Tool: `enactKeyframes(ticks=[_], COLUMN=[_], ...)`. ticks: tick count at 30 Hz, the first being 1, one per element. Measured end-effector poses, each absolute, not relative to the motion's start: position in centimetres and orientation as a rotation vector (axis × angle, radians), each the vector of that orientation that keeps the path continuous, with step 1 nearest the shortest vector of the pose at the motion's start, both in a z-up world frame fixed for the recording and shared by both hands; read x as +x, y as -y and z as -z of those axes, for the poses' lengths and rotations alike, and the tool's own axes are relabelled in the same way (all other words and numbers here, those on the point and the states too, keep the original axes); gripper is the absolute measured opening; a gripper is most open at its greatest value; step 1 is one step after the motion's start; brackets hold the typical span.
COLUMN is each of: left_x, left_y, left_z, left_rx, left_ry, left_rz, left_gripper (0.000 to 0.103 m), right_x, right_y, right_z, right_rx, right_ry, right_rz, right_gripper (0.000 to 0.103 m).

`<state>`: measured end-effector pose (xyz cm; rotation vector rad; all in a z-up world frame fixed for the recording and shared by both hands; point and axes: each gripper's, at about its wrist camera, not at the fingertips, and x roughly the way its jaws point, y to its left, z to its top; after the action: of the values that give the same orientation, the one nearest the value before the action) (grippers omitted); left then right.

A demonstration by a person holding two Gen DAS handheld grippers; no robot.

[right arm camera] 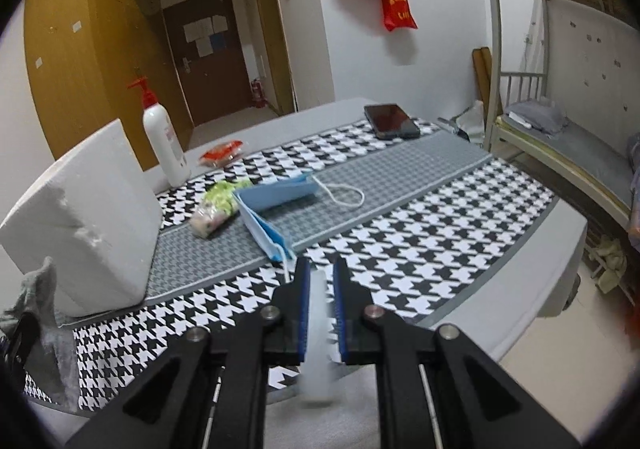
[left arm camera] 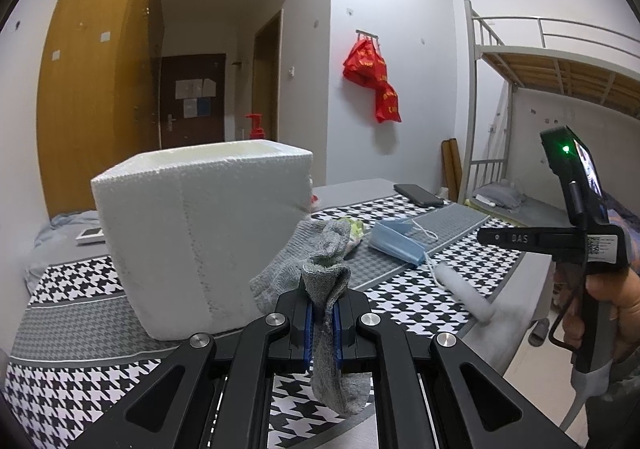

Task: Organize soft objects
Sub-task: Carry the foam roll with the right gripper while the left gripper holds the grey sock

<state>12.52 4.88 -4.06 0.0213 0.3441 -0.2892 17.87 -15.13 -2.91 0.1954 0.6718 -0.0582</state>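
My left gripper (left arm camera: pixel 324 313) is shut on a grey knitted glove (left arm camera: pixel 328 289) and holds it up just right of the white foam box (left arm camera: pixel 200 233). The glove also shows at the left edge of the right wrist view (right arm camera: pixel 40 313). A white foam roll (left arm camera: pixel 464 293) lies on the table's right part. In the right wrist view my right gripper (right arm camera: pixel 322 297) stands around this roll (right arm camera: pixel 318 329) with a small gap on each side; the roll looks blurred. Blue face masks (right arm camera: pixel 276 205) and a small green-patterned packet (right arm camera: pixel 218 207) lie behind it.
The table carries a houndstooth cloth (right arm camera: pixel 420 233). A white pump bottle (right arm camera: pixel 164 145), a red packet (right arm camera: pixel 222 153) and a black phone (right arm camera: pixel 390 121) sit toward the back. A bunk bed (right arm camera: pixel 560 121) stands at the right, past the table edge.
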Motion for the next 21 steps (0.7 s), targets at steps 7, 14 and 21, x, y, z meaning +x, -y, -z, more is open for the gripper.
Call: enactKeyframes(ticks=[7,14,21], left_x=[12.4,12.7,12.5], left_y=[-5.2,-5.5,-5.3], left_z=[4.2,4.5,4.4], left_rx=[0.012,0.0,-0.001], left_ry=[-0.353,-0.37,-0.368], left_rz=[0.272,0.256,0.246], left_gripper=[0.007,0.007,0.007], right_x=[18.3,18.2,18.8], right_y=[14.8,13.0,13.0], right_z=[4.2,6.2,7.9], right_rx=[0.177,0.099,0.052], right_ry=[-0.719,-0.767,-0.827], right_rz=[0.032,-0.038,-0.024], right_gripper=[0.016,0.054,0.049])
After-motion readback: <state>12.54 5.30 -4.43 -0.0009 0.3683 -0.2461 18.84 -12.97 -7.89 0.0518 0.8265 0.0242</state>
